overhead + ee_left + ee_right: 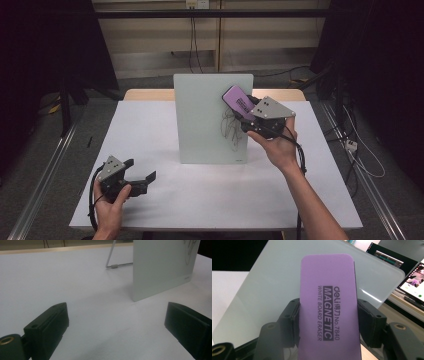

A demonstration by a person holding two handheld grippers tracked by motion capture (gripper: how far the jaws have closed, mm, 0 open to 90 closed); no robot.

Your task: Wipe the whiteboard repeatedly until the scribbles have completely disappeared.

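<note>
A pale glass whiteboard (207,117) stands upright on the table's middle, with black scribbles (231,127) on its right part. My right gripper (248,111) is shut on a purple whiteboard eraser (238,101), held against the board's upper right, just above the scribbles. In the right gripper view the eraser (328,307) sits between both jaws, and the whiteboard (274,280) is right behind it. My left gripper (140,176) rests open near the table's front left, nothing between its jaws. The left gripper view shows the whiteboard (162,267) ahead to the right.
The table is covered by a white sheet (150,135). The board's wire stand (112,263) reaches back behind it. Monitors (412,282) stand beyond the board in the right gripper view. Cables (360,155) lie on the floor to the right.
</note>
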